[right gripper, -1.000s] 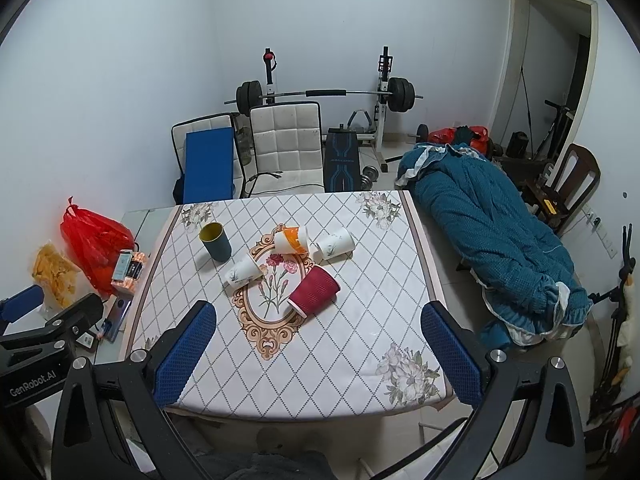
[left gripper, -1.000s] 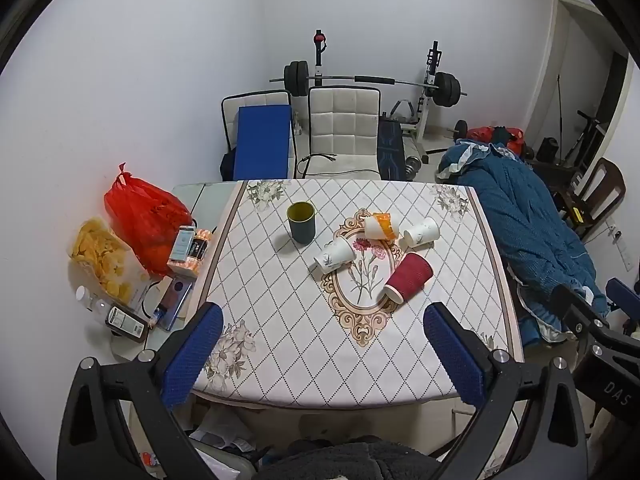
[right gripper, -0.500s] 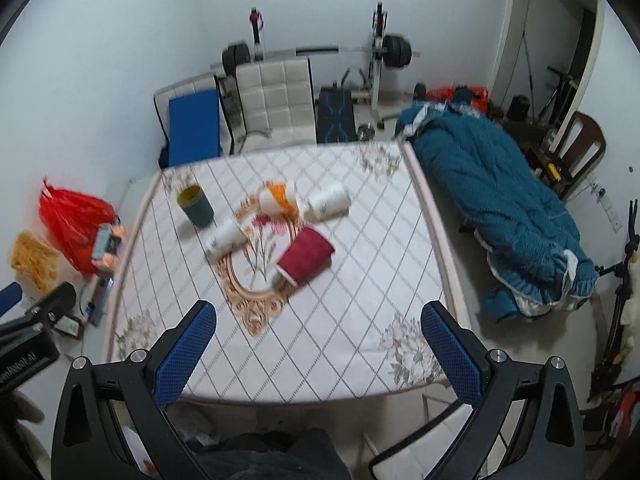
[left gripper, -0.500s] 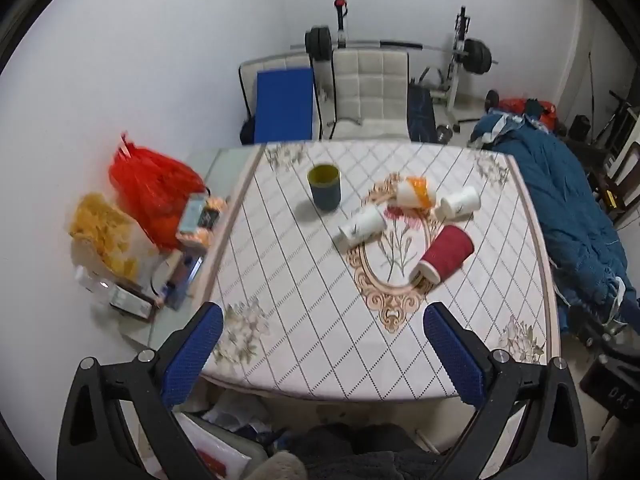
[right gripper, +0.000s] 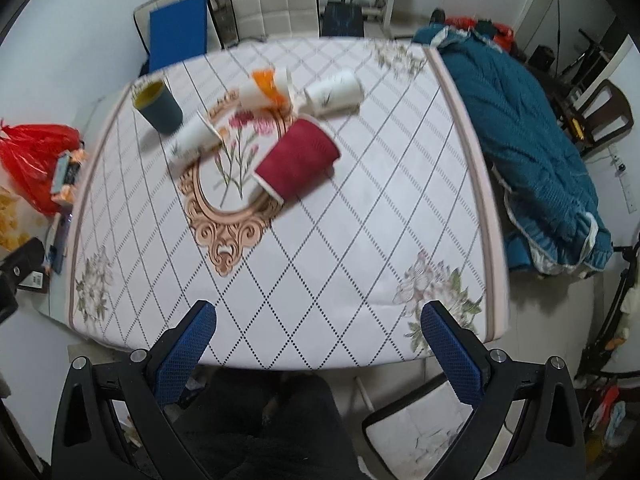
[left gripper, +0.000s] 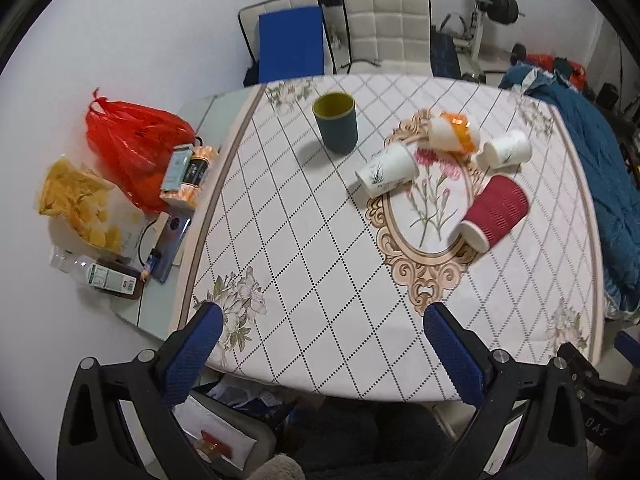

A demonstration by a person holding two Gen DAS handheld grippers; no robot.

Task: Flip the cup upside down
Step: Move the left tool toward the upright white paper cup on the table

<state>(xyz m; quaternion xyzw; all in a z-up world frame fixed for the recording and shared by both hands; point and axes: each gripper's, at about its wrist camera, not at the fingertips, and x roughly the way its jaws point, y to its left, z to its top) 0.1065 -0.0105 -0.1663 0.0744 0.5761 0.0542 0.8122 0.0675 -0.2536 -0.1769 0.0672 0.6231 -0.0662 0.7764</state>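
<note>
A dark teal cup with a yellow inside stands upright on the table's far left; it also shows in the right wrist view. A red ribbed paper cup lies on its side near the middle. Two white paper cups and an orange-and-white cup lie tipped over beside it. My left gripper is open and empty above the table's near edge. My right gripper is open and empty above the near edge, further right.
The table has a diamond-pattern cloth. A red plastic bag, chips and small boxes sit on a side surface at the left. A blue quilt lies to the right. Chairs and a barbell rack stand behind.
Both grippers have moved forward and tilted down toward the table, so the cups look larger and nearer. The cups have not moved. Both jaws stay open.
</note>
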